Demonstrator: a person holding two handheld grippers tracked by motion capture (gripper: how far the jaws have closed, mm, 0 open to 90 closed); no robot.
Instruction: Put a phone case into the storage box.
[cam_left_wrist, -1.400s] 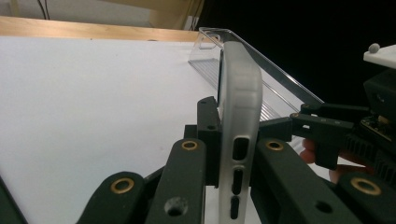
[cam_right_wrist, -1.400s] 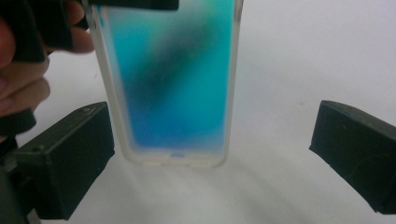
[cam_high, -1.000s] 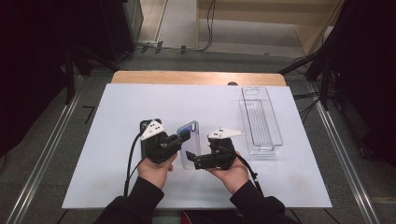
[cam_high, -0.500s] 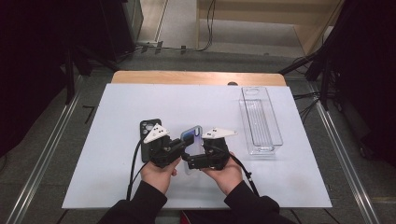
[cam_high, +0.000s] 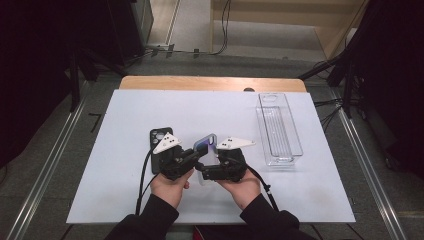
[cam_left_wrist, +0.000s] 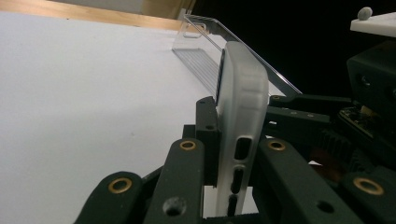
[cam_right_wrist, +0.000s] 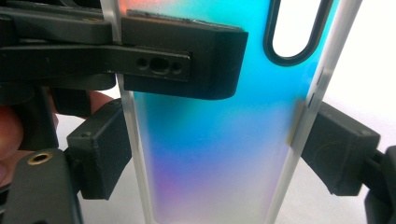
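Note:
A phone case (cam_high: 208, 142) with a blue-to-purple back and frosted edges is held up off the table between both grippers. My left gripper (cam_high: 198, 156) is shut on it, pinching front and back near the port end (cam_left_wrist: 243, 102). One of its fingers (cam_right_wrist: 182, 60) lies across the case's back. My right gripper (cam_high: 205, 169) reaches in from the right. Its jaws have just been closing and now press on the two long edges of the case (cam_right_wrist: 210, 140). A black phone (cam_high: 159, 138) lies flat on the table, just behind the left gripper.
A clear narrow plastic tray (cam_high: 278, 128) lies lengthwise at the right of the white table cover (cam_high: 110, 200); it also appears behind the case (cam_left_wrist: 201, 60). A wooden edge (cam_high: 210, 83) runs along the table's far side. Metal rails flank the table.
My right gripper has moved left, closer to the left gripper, and its jaws have come in onto the case's edges. The left gripper has kept still with the case in it.

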